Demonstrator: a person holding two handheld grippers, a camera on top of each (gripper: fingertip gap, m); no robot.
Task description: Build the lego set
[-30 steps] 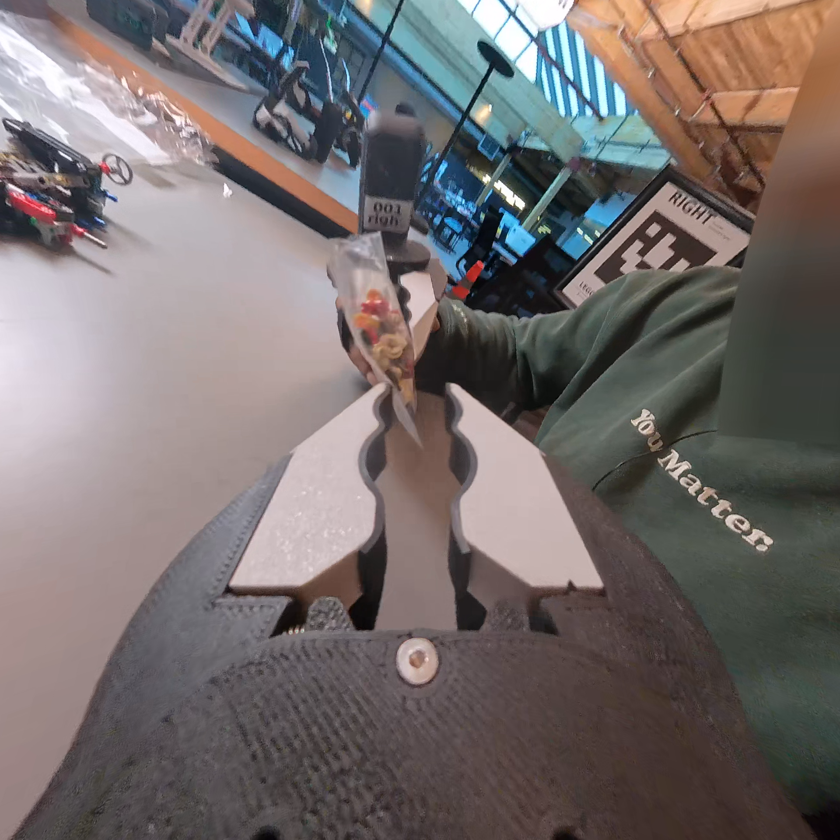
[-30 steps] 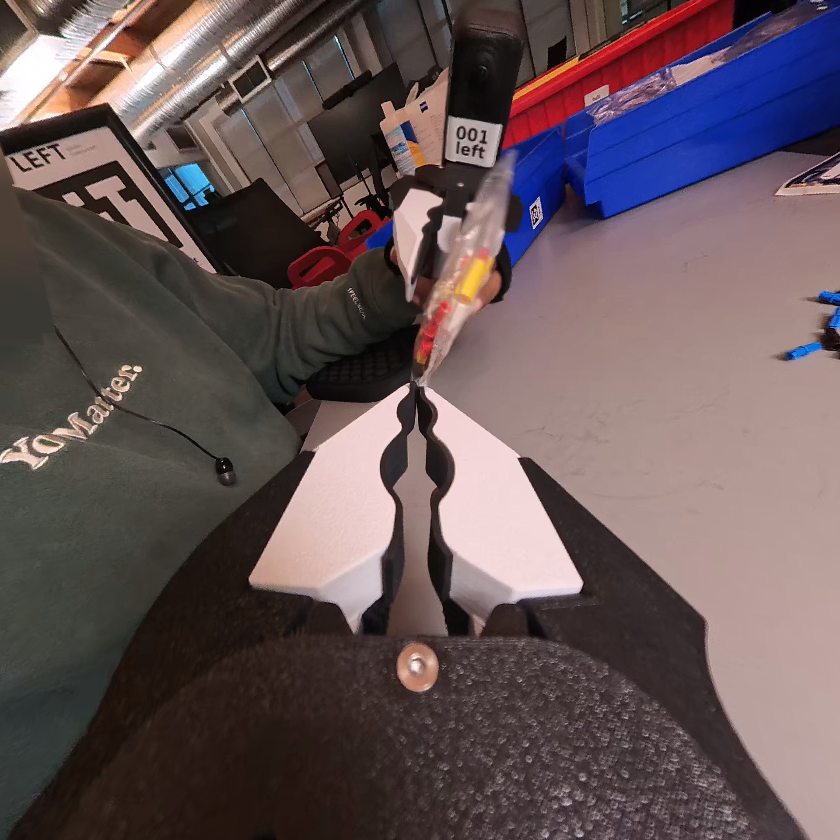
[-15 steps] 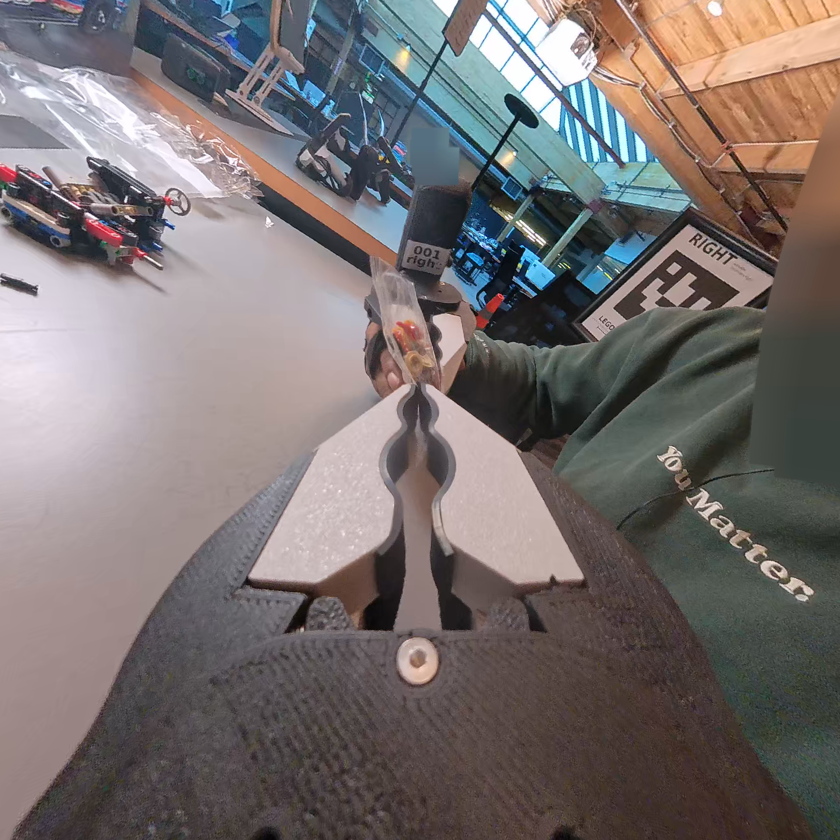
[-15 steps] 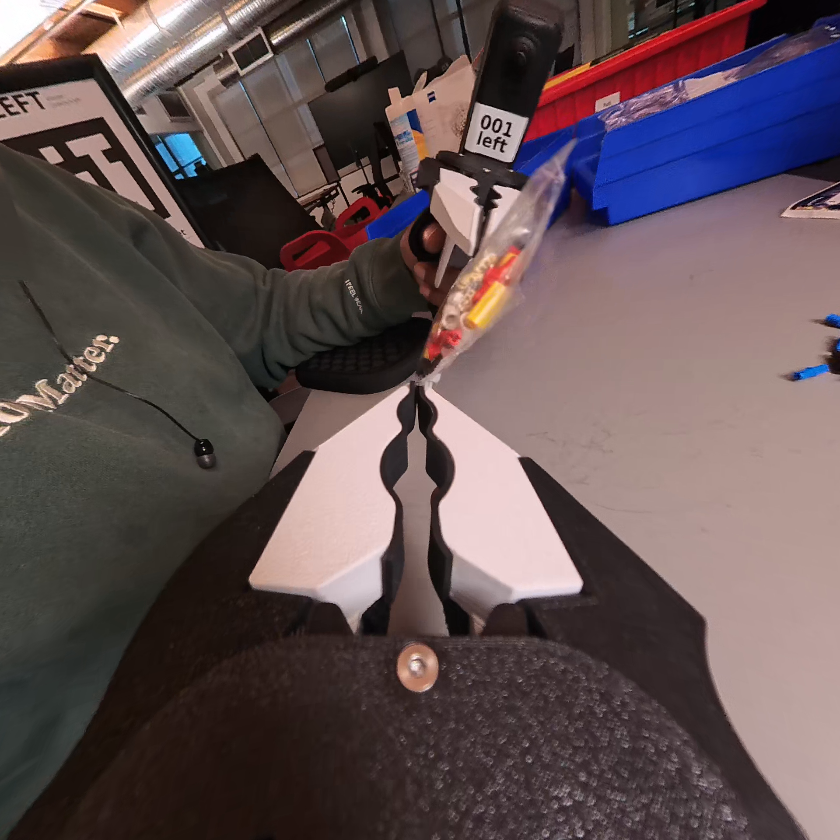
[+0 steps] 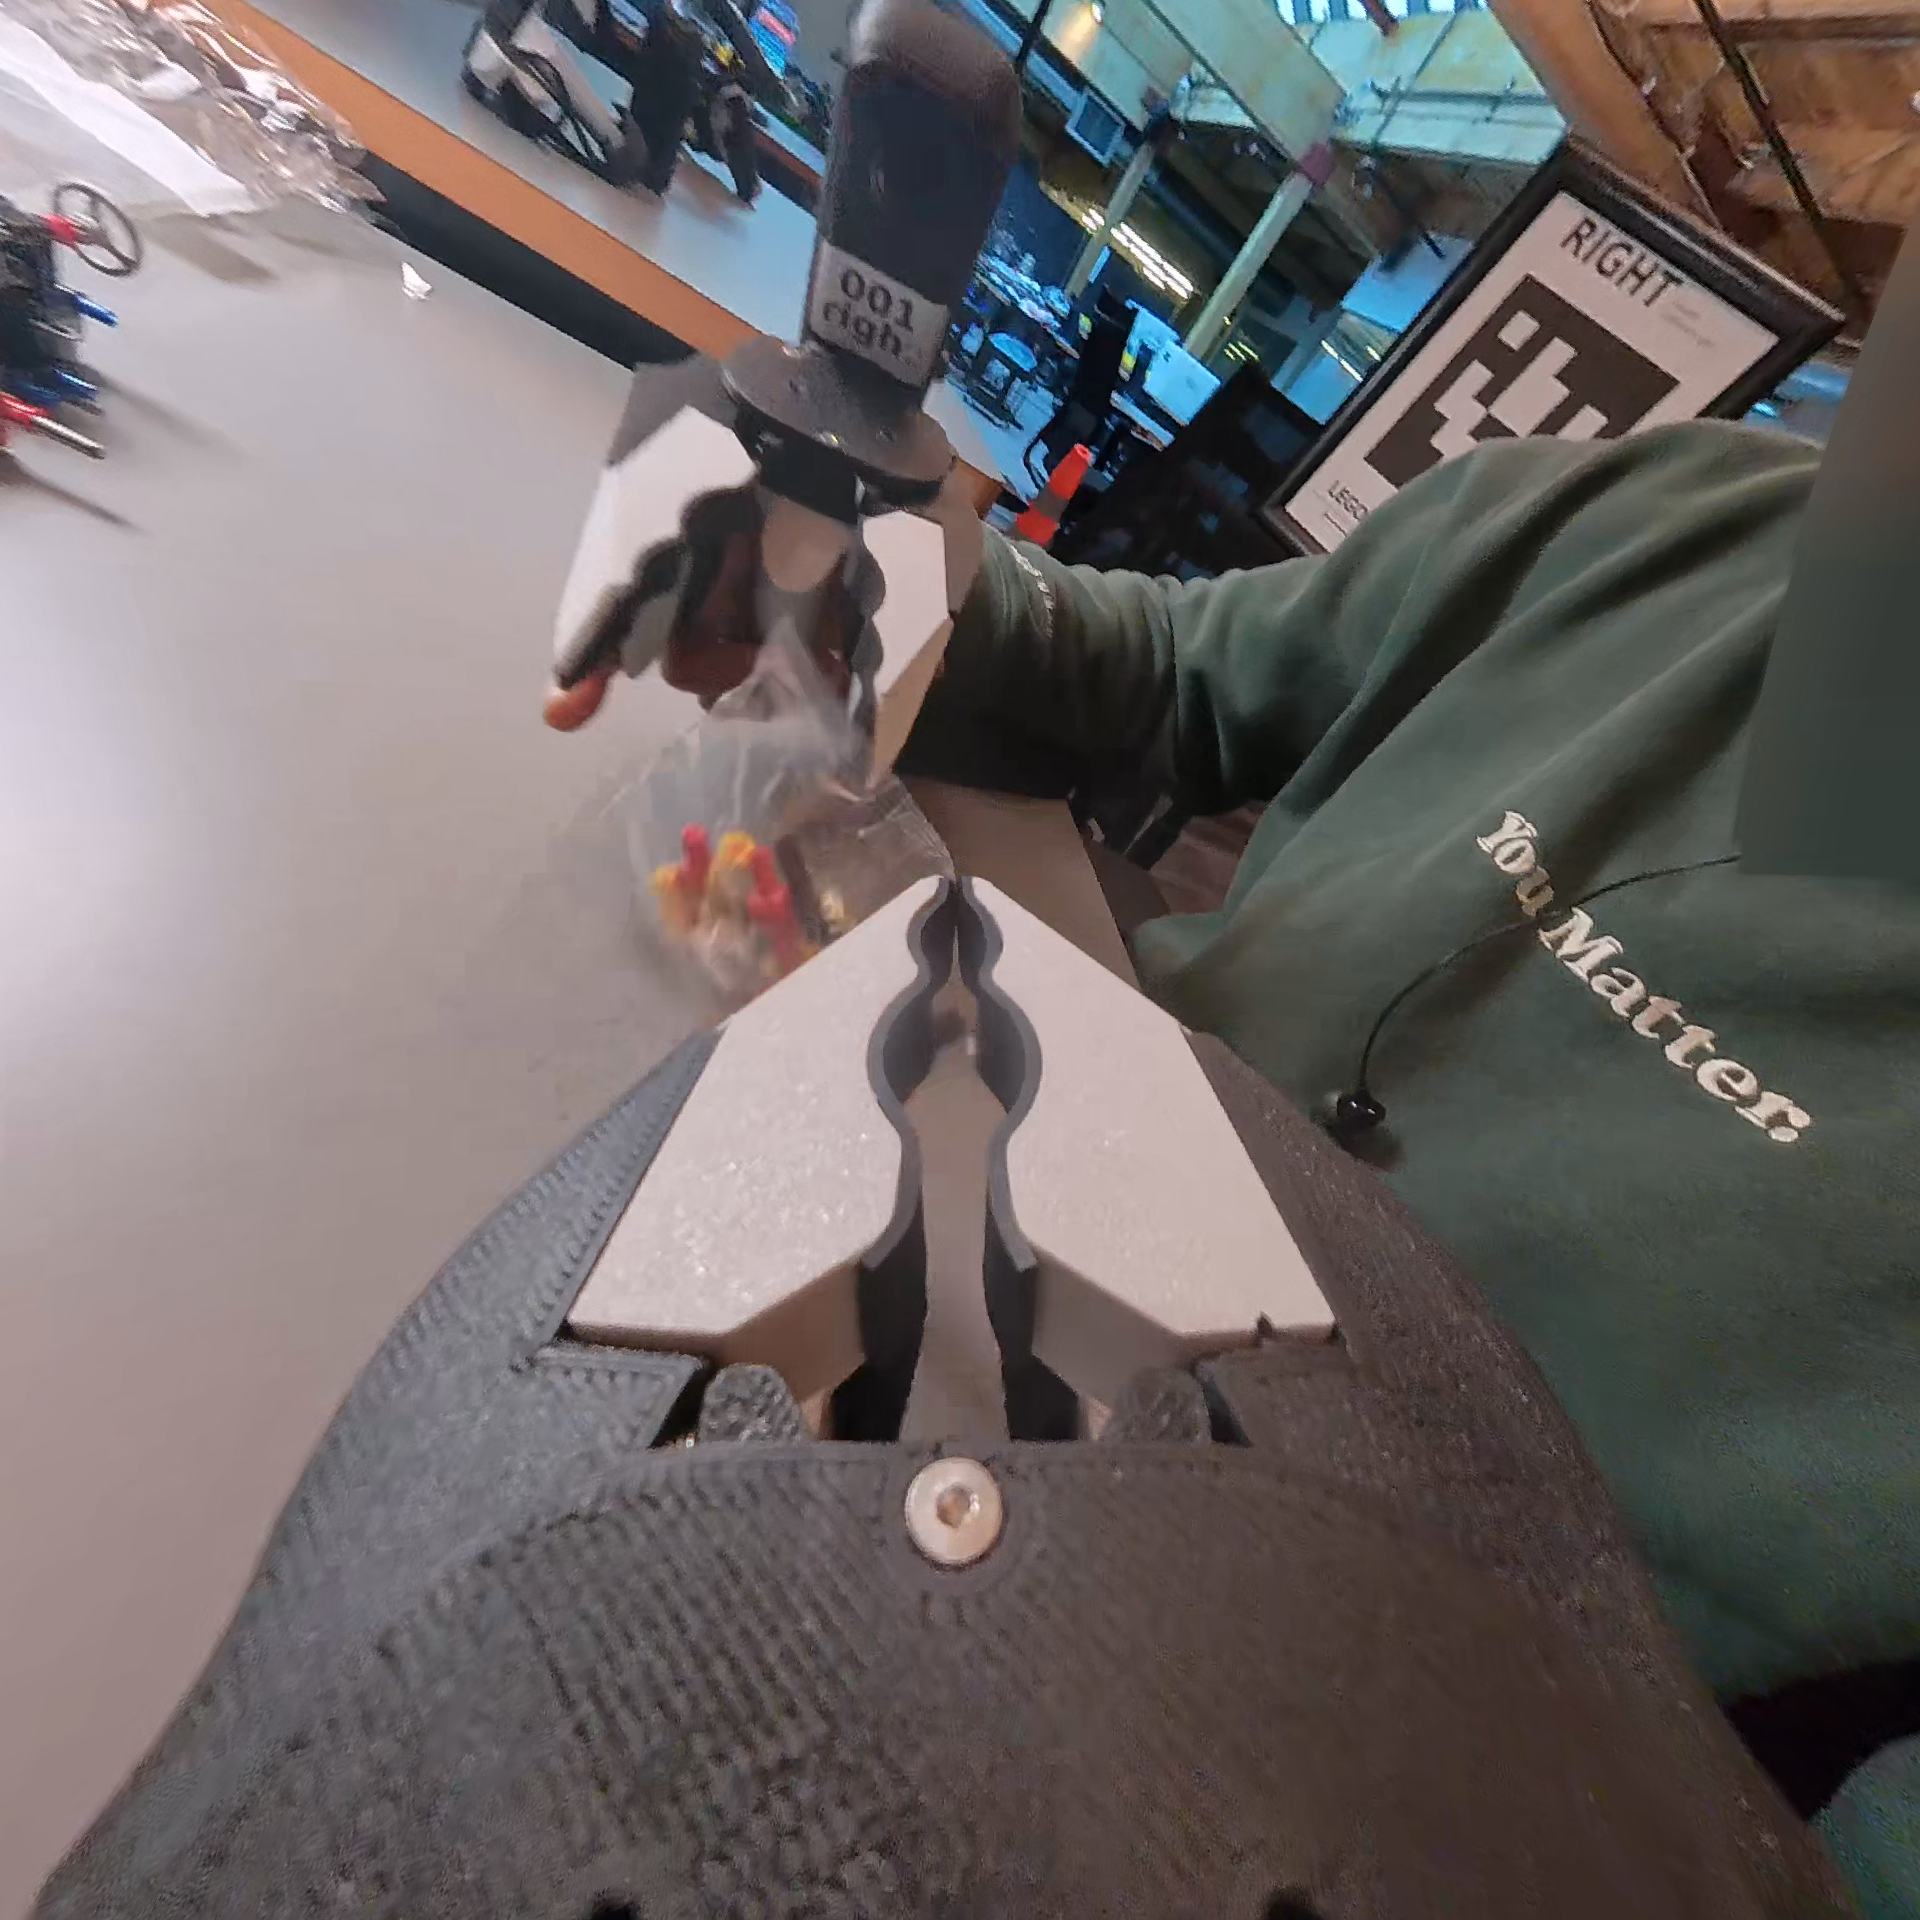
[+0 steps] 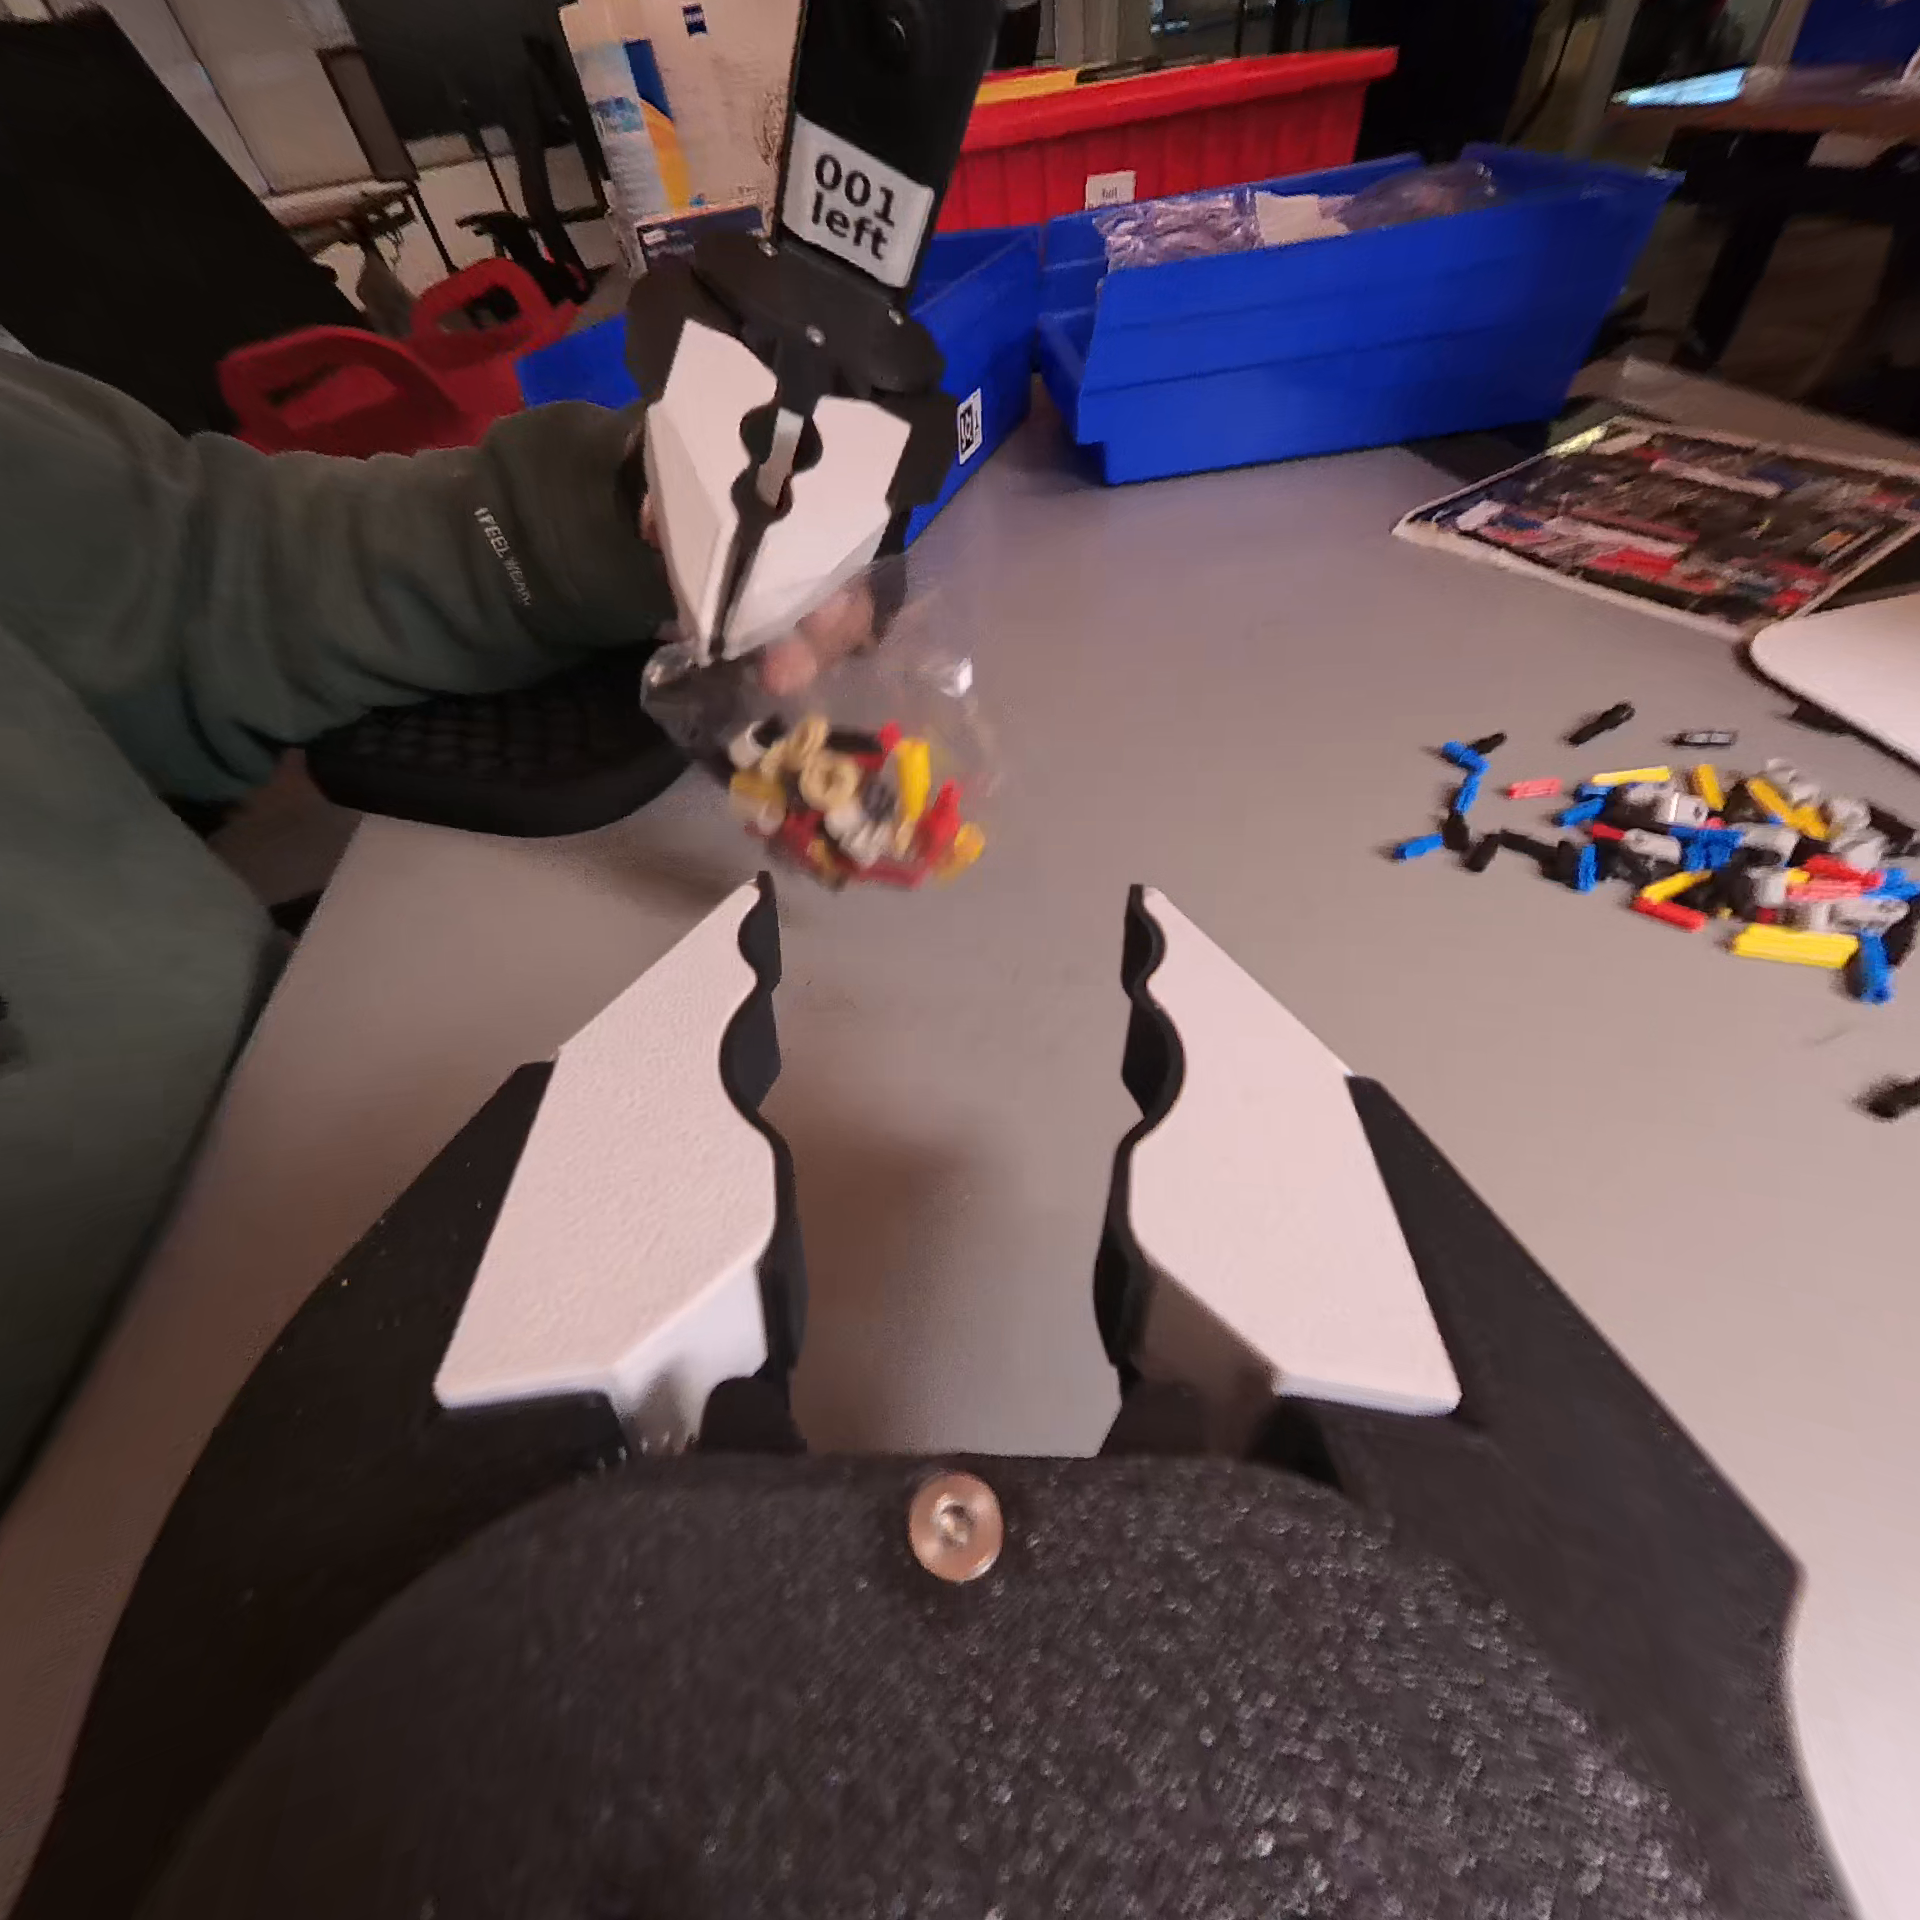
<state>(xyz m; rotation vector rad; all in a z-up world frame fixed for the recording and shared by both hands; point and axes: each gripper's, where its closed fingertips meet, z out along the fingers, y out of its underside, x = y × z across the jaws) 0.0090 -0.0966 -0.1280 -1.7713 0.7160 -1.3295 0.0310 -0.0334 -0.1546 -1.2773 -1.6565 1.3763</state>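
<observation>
A clear plastic bag (image 6: pixel 852 800) of small red, yellow, grey and black lego pieces hangs low over the grey table (image 6: pixel 1195 727). My left gripper (image 5: pixel 954 896) is shut on the bag's top edge; in the right wrist view it (image 6: pixel 717 646) points down with the bag dangling under it. The bag shows blurred in the left wrist view (image 5: pixel 748 873), just left of my fingertips. My right gripper (image 6: pixel 951 899) is open and empty, its jaws wide apart just in front of the bag. It also shows in the left wrist view (image 5: pixel 727 717), above the bag.
A pile of loose lego pieces (image 6: pixel 1714 862) lies at the right, with an instruction booklet (image 6: pixel 1683 520) behind it. Blue bins (image 6: pixel 1330 343) and a red bin (image 6: pixel 1143 114) stand at the back. A part-built model (image 5: pixel 31 312) sits far left. A person's green sleeve (image 6: pixel 312 603) reaches in.
My right gripper has opened and let go of the bag. Both grippers have tipped down toward the table. The bag now hangs from my left gripper alone.
</observation>
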